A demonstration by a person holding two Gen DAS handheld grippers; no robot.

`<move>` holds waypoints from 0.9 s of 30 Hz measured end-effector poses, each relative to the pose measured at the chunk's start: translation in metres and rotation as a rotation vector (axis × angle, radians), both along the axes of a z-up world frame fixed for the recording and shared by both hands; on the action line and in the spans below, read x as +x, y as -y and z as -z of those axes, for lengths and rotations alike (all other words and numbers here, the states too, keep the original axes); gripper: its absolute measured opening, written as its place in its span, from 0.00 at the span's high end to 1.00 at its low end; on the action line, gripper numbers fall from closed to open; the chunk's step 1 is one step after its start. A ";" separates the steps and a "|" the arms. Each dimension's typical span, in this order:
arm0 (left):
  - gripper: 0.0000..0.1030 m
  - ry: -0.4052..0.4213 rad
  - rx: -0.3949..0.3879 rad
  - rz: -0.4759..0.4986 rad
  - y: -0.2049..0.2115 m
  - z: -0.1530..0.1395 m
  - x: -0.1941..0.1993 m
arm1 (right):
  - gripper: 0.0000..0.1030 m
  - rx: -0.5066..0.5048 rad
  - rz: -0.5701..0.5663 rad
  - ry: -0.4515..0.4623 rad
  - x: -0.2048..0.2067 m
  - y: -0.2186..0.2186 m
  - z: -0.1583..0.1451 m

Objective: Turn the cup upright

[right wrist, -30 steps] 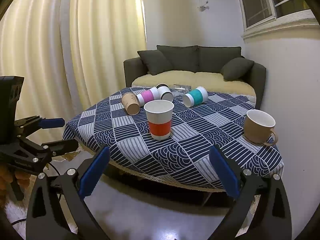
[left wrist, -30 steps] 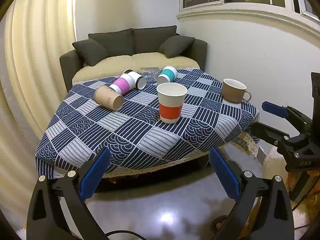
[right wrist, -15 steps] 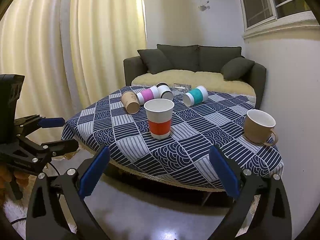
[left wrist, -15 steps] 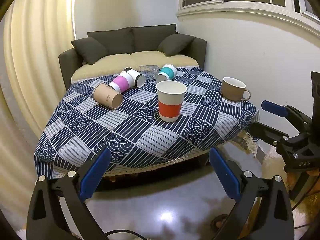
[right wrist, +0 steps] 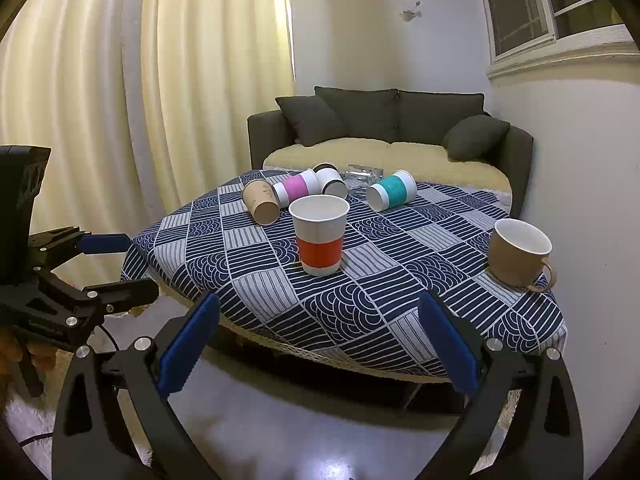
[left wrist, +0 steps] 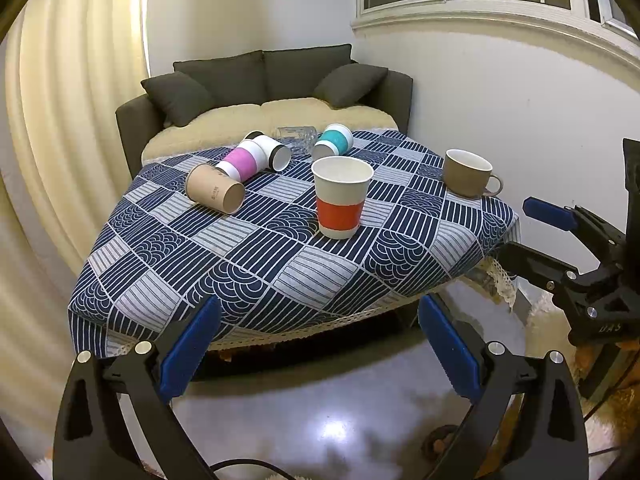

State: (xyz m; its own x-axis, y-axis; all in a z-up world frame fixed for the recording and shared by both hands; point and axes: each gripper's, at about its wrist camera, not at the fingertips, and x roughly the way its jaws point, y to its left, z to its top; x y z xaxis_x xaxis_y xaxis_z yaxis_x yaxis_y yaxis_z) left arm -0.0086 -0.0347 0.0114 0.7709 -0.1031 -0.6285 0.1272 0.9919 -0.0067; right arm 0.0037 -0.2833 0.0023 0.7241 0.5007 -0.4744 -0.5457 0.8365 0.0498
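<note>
A white paper cup with a red band (left wrist: 341,200) (right wrist: 319,234) stands upright mid-table. Behind it lie a plain brown paper cup (left wrist: 215,193) (right wrist: 261,207), a pink-banded cup (left wrist: 242,164) (right wrist: 295,190), a black-rimmed white cup (left wrist: 274,153) (right wrist: 331,182) and a teal-banded cup (left wrist: 333,144) (right wrist: 392,195), all on their sides. A brown mug (left wrist: 467,172) (right wrist: 519,254) stands upright at the right. My left gripper (left wrist: 316,344) and right gripper (right wrist: 318,344) are open and empty, off the table's near edge.
The table wears a navy patterned cloth (left wrist: 264,264) (right wrist: 384,300). A clear glass (left wrist: 296,136) lies at the far edge. A dark sofa (left wrist: 264,92) stands behind, curtains (right wrist: 140,100) at the left, a wall (left wrist: 520,112) at the right.
Both grippers have drifted slightly closer to the table. No cup has moved.
</note>
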 end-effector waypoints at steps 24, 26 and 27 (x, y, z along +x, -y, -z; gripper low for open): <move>0.06 0.000 0.005 -0.011 -0.001 0.001 0.000 | 0.05 -0.005 -0.001 -0.002 0.002 0.000 0.002; 0.06 0.000 0.006 -0.010 -0.001 0.001 0.000 | 0.05 -0.006 -0.003 -0.002 0.002 -0.001 0.002; 0.06 0.000 0.007 -0.009 0.000 0.001 0.000 | 0.05 -0.008 -0.003 -0.003 0.002 -0.001 0.002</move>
State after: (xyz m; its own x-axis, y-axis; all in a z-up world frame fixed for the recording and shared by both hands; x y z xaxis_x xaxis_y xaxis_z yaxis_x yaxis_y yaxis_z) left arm -0.0087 -0.0345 0.0106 0.7721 -0.0914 -0.6289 0.1180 0.9930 0.0004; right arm 0.0057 -0.2821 -0.0001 0.7211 0.4990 -0.4806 -0.5479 0.8353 0.0451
